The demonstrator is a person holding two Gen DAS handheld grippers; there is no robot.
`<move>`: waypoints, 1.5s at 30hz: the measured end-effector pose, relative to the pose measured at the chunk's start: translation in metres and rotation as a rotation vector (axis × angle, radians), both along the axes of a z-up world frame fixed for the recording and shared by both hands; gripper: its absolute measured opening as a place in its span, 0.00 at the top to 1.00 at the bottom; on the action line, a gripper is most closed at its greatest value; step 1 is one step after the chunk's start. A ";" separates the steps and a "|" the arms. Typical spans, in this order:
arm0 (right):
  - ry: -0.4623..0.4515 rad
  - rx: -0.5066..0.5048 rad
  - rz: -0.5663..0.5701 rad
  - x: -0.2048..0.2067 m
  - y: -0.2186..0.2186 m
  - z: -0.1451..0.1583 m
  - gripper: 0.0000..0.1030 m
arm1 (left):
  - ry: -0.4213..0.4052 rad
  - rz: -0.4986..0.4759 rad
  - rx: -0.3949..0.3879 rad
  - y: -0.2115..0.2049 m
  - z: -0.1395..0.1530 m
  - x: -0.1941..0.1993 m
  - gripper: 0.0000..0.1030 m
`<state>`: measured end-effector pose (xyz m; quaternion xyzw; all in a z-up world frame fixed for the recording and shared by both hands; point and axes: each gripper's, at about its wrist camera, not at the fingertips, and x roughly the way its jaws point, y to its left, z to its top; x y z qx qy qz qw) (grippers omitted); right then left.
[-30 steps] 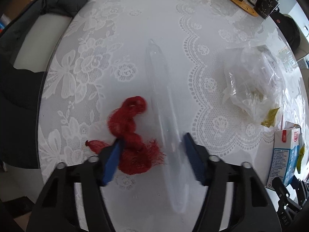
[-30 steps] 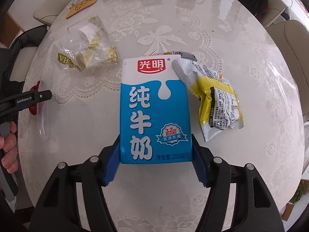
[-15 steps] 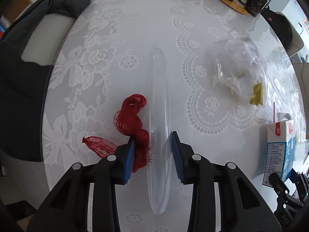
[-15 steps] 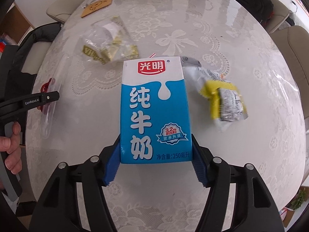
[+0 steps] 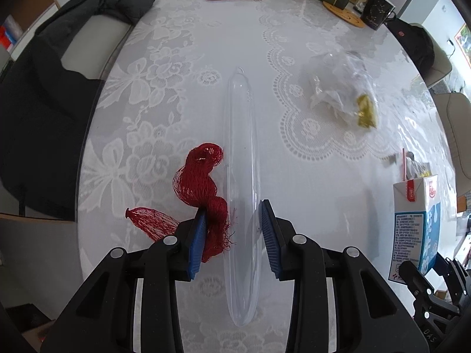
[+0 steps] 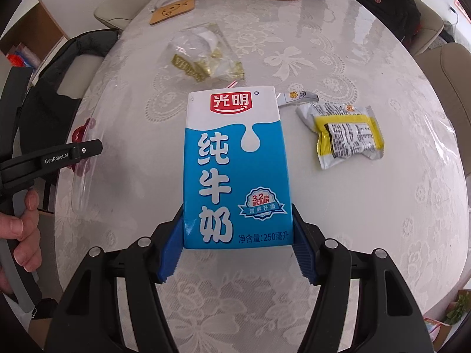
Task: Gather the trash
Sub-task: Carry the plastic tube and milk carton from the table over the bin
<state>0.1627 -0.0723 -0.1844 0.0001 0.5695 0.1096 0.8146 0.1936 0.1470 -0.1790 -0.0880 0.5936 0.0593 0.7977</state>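
Lying near the table [image 5: 164, 67] edge with open cloth around, red net [image 5: 203, 182] and clear tube [image 5: 241, 153] sit clamped in left gripper [image 5: 234, 235]; right gripper [image 6: 237, 245] grasps the milk carton [image 6: 235, 170].

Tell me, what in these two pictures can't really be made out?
- Milk carton: its back and base, right wrist view; its own front and the right gripper hide them.
- Red net: its lower end, left wrist view, behind the left gripper finger.
- Crumpled clear bag: contents blurred, both views.
- Snack wrapper: print too small, right wrist view.
- Clear plastic shell: edges faint, see-through.
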 end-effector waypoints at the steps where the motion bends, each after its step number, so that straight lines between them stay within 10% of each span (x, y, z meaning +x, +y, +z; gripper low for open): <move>1: -0.005 -0.001 0.002 -0.004 0.000 0.002 0.40 | -0.003 -0.003 -0.003 -0.001 0.002 -0.004 0.66; 45: -0.045 0.017 0.139 -0.204 -0.141 0.017 0.40 | -0.050 0.015 -0.085 -0.164 0.030 -0.240 0.66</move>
